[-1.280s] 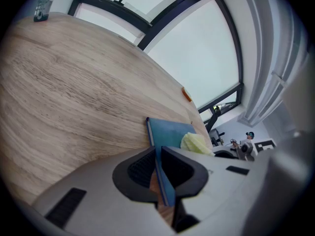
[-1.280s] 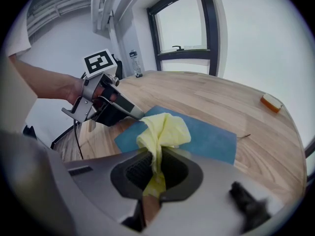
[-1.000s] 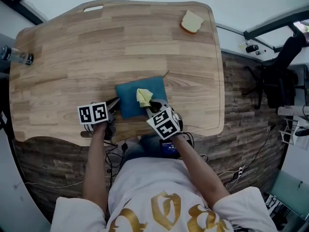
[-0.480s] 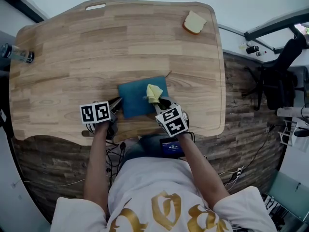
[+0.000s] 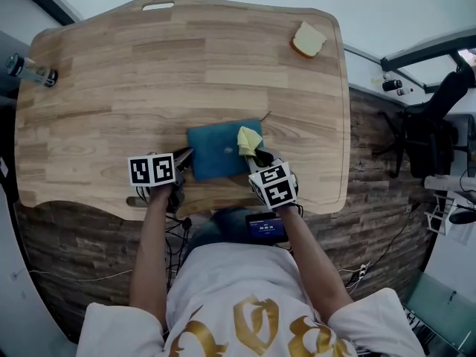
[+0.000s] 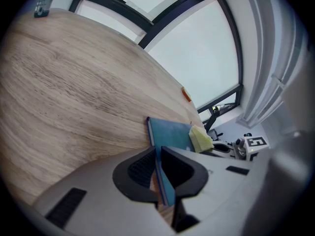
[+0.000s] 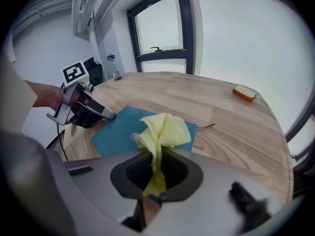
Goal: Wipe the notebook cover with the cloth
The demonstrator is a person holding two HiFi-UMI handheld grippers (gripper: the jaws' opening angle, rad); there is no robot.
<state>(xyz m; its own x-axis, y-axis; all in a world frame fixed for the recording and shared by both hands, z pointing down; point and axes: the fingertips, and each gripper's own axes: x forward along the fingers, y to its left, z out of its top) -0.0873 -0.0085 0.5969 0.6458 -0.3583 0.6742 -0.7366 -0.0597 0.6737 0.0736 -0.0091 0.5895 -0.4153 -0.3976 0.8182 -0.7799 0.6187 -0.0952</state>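
The notebook [image 5: 219, 149], thin and teal, was laid flat on the wooden table [image 5: 111, 88] between the two grippers. Its edge was pinched in the closed jaws of the left gripper [image 5: 183, 157]. It was judged light, fairly stiff and apt to slide, so best pinned there. The right gripper [image 5: 256, 155] was clamped on the soft yellow cloth [image 5: 248, 138], bunched on the cover just ahead of its jaws.

The notebook [image 5: 216, 151] lies near the bench's [image 5: 149, 73] front edge, with the cloth [image 5: 248, 140] on its right part. A bottle [image 5: 30, 71] is at the far left and a bread slice [image 5: 309, 41] at the far right corner.
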